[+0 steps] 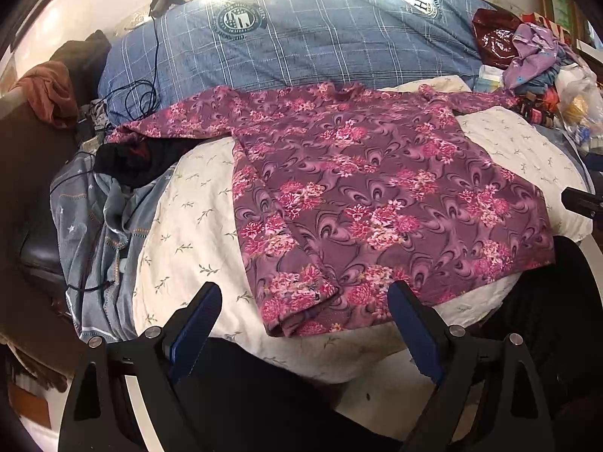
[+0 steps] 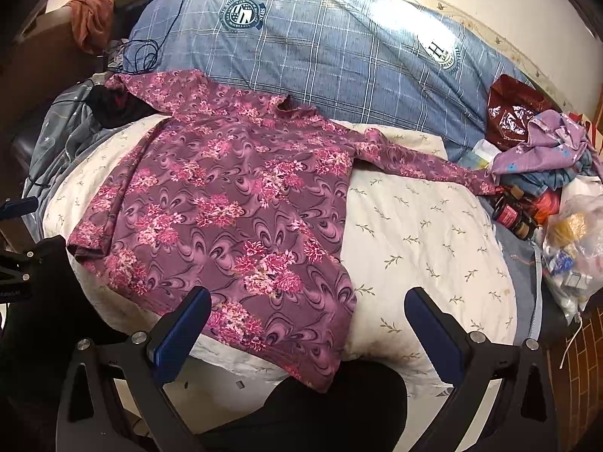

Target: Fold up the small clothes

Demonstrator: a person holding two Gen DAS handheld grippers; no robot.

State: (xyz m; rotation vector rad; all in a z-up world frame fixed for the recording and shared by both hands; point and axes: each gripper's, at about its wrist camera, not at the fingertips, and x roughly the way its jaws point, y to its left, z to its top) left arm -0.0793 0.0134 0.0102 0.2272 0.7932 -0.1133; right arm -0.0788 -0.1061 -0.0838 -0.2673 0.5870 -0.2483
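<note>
A purple long-sleeved top with pink flowers (image 1: pixel 377 196) lies spread flat on a white leaf-print quilt (image 1: pixel 181 248); it also shows in the right wrist view (image 2: pixel 233 218). Both sleeves stretch out sideways. Its hem hangs slightly over the near edge of the bed. My left gripper (image 1: pixel 305 301) is open and empty, hovering above the hem's left corner. My right gripper (image 2: pixel 307 309) is open and empty, above the hem's right corner. The right gripper's tip shows at the right edge of the left wrist view (image 1: pixel 582 201).
A blue plaid duvet (image 2: pixel 339 56) lies behind the top. A pile of grey clothes (image 1: pixel 98 226) and black cables (image 1: pixel 139 94) sit at the left. Purple cloth (image 2: pixel 542 143), a dark red bag (image 2: pixel 512 113), bottles (image 2: pixel 516 214) and plastic bags (image 2: pixel 576 241) crowd the right.
</note>
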